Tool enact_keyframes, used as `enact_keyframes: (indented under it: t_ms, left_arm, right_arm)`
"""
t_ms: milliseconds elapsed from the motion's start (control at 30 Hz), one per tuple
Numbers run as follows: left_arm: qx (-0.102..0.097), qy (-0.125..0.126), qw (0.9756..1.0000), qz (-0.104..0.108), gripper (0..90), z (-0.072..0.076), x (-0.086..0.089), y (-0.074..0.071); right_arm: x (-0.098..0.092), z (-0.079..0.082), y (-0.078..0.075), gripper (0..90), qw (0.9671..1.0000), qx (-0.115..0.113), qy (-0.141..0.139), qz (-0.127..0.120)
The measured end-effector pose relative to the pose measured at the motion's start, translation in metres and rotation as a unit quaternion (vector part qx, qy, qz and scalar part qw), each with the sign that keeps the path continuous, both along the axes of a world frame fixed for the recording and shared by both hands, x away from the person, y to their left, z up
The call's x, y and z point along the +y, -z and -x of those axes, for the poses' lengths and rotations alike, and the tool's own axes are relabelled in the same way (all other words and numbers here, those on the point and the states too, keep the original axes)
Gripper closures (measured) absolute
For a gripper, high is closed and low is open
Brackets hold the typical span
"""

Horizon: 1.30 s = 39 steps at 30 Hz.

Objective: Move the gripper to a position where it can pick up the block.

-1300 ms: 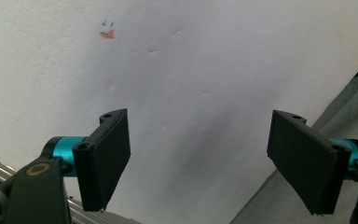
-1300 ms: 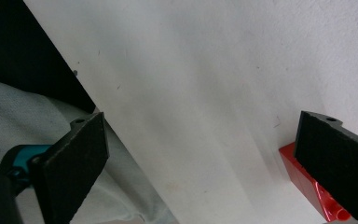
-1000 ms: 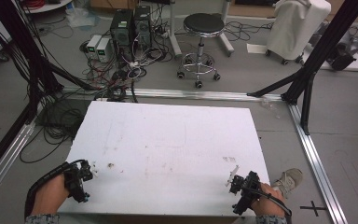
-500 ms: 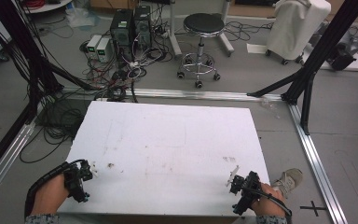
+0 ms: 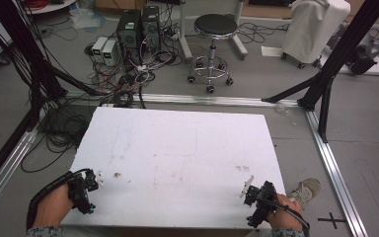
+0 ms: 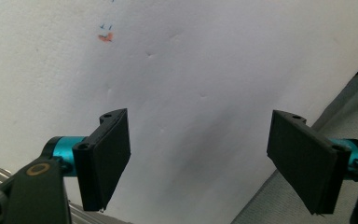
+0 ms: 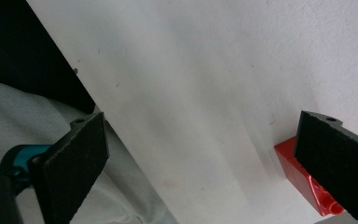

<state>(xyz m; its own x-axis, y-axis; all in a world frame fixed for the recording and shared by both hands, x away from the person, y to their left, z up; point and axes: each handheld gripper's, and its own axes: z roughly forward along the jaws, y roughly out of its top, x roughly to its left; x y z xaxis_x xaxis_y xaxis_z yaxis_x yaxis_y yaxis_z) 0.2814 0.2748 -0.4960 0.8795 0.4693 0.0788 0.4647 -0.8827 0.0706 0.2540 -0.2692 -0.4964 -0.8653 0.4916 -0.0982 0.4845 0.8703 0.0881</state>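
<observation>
The left claw [image 5: 85, 190] is held released at the near left corner of the flat white rectangular counter [image 5: 177, 148], its two black jaws spread wide above bare surface. The right claw [image 5: 258, 200] is held released at the near right edge, jaws wide apart. A small red plastic block [image 7: 307, 182] is seen lying on the counter, partly hidden behind one right jaw.
</observation>
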Motion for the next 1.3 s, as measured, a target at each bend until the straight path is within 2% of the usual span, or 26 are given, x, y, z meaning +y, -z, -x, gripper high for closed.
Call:
enact_keyframes:
  t_ms: [167, 267, 333, 467, 567, 733, 933, 1033, 1167, 1200, 1233, 1300]
  left_arm:
    - [-0.001, 0.0, 1.0, 0.001, 21.6, 0.0, -0.001, 0.0]
    - [-0.002, 0.0, 1.0, 0.003, 21.6, 0.0, -0.001, -0.001]
    - [-0.003, -0.002, 1.0, 0.005, 21.6, 0.001, 0.0, -0.001]
    - [-0.002, -0.003, 1.0, 0.005, 21.6, 0.001, 0.0, -0.001]
    - [-0.004, -0.003, 1.0, 0.005, 21.6, 0.001, 0.0, -0.002]
    - [-0.002, 0.004, 1.0, 0.004, 21.6, 0.0, -0.004, -0.001]
    - [-0.003, 0.005, 1.0, 0.004, 21.7, 0.001, -0.006, 0.0]
    - [-0.002, 0.005, 1.0, 0.004, 21.7, 0.001, -0.007, 0.0]
    - [-0.001, 0.008, 1.0, 0.002, 21.6, 0.0, -0.008, 0.001]
    - [-0.001, 0.009, 1.0, 0.002, 21.7, 0.0, -0.008, 0.001]
    - [-0.001, 0.008, 1.0, 0.002, 21.7, 0.001, -0.008, 0.001]
    - [-0.001, 0.008, 1.0, 0.002, 21.7, 0.001, -0.009, 0.002]
  right_arm:
    - [-0.001, 0.001, -0.001, 2.6, 1.0, -0.003, -0.008, -0.001]
    - [-0.003, 0.001, -0.003, 2.6, 0.9998, -0.013, -0.018, 0.003]
    - [-0.005, 0.002, -0.004, 2.6, 0.9991, -0.017, -0.038, 0.008]
    - [-0.007, 0.002, -0.005, 2.6, 0.9985, -0.02, -0.048, 0.012]
    - [-0.009, 0.003, -0.006, 2.5, 0.9984, -0.019, -0.054, -0.002]
    - [-0.013, 0.003, -0.011, 2.6, 0.9972, -0.028, -0.069, 0.001]
    - [-0.023, -0.003, -0.017, 2.6, 0.9934, -0.032, -0.109, 0.015]
    - [-0.028, -0.008, -0.02, 2.6, 0.991, -0.032, -0.13, 0.006]
    - [-0.035, -0.013, -0.023, 2.6, 0.9895, -0.035, -0.14, 0.001]
    - [-0.04, -0.015, -0.024, 2.6, 0.9879, -0.032, -0.152, 0.003]
    - [-0.04, -0.015, -0.024, 2.6, 0.9879, -0.032, -0.152, 0.003]
    - [-0.05, -0.02, -0.027, 2.6, 0.9851, -0.039, -0.168, 0.008]
